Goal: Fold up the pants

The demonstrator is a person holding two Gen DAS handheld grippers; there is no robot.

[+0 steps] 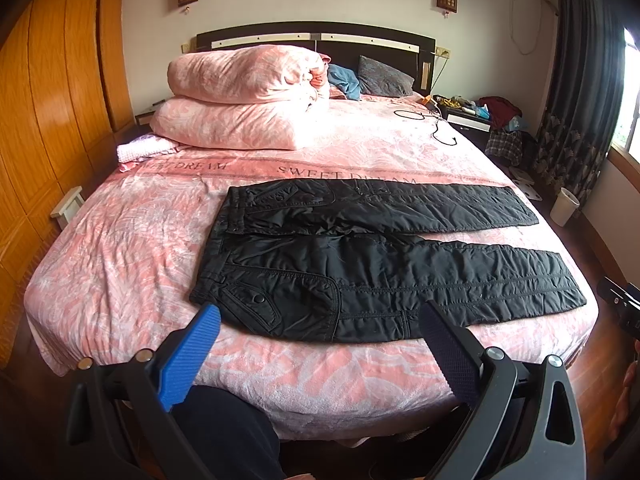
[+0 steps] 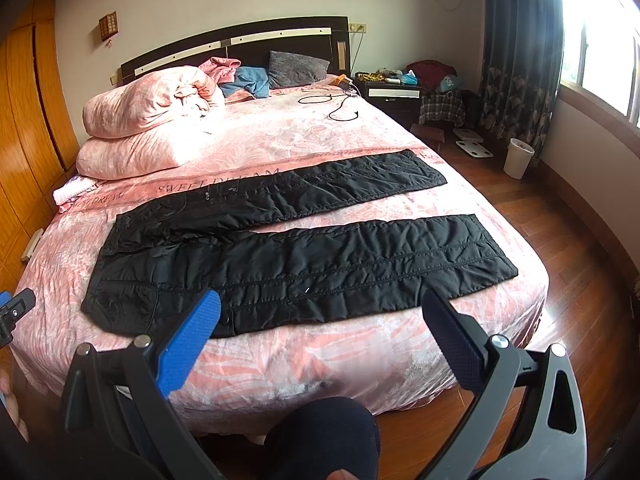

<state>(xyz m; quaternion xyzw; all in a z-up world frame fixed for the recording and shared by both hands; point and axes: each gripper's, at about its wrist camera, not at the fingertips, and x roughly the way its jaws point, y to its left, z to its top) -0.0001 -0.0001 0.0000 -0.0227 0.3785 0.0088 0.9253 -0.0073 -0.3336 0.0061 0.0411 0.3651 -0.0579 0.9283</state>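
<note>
Pants [image 1: 372,264], black and quilted, lie flat across the foot half of the bed [image 1: 120,248], waistband toward 9 o'clock and both legs running toward 3 o'clock, with a strip of pink cover showing between the legs. Left gripper [image 1: 320,322] hovers just short of the near waist and pocket, its jaws spread wide and holding nothing; right gripper [image 2: 320,316] hovers likewise at the near leg, jaws spread and empty. No fold appears to have begun.

Risks, as judged: the padded, slick-looking fabric may slip from a shallow pinch, or only the top layer may be taken, so that the leg lifts unevenly. The near leg [image 2: 360,264] lies close to the mattress edge at 6 o'clock; a pull toward the viewer could drag it over the side. Uneven lifting by the two grippers would probably skew the fold.

Open room lies at 12 o'clock, where bare cover separates the far leg from the stacked quilt [image 1: 244,100]. A black cable [image 2: 340,108] rests well apart near the headboard. Wooden floor [image 2: 580,280] borders the bed at 3 o'clock.
</note>
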